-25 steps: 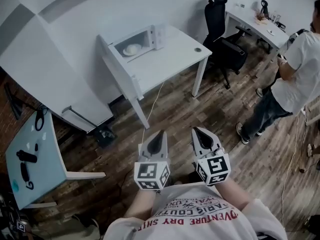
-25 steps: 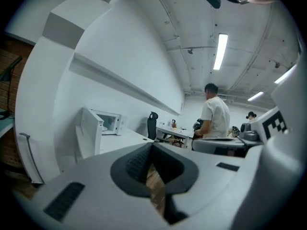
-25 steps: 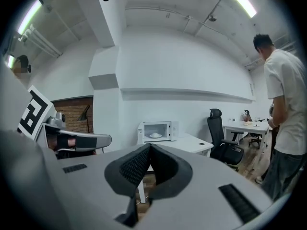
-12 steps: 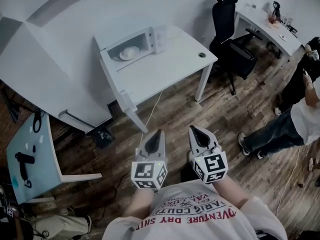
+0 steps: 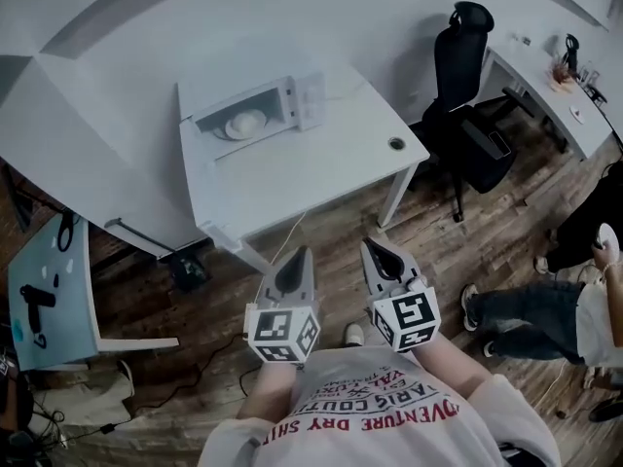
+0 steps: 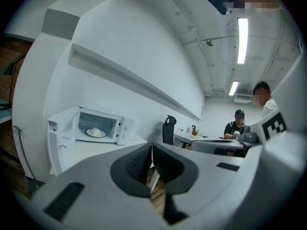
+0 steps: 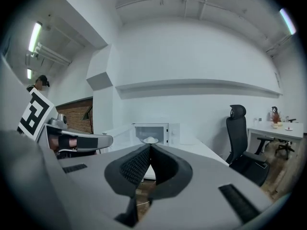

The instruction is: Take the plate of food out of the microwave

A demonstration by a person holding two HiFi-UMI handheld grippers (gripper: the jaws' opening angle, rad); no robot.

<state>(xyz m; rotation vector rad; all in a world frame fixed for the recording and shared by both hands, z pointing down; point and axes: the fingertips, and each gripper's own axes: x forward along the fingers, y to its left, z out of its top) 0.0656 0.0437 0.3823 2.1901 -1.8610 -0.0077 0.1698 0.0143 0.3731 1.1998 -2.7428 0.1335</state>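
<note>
A white microwave (image 5: 282, 105) stands at the back of a white table (image 5: 321, 168), its door (image 6: 60, 140) swung open to the left. Inside lies a white plate of food (image 5: 243, 125), also seen as the plate (image 6: 96, 132) in the left gripper view and the plate (image 7: 150, 140) in the right gripper view. My left gripper (image 5: 297, 259) and right gripper (image 5: 375, 251) are held side by side in front of my chest, over the floor and short of the table. Both are shut with nothing between the jaws.
A black office chair (image 5: 472, 115) stands right of the table, with a second desk (image 5: 545, 90) behind it. A person (image 5: 565, 305) is at the far right. A glass side table (image 5: 49, 295) with dark tools is at the left. A cable (image 5: 292, 236) hangs off the table's front.
The table and microwave have come nearer and more central in the head view. The person at the right has slid lower in the view. Both grippers stay shut and side by side.
</note>
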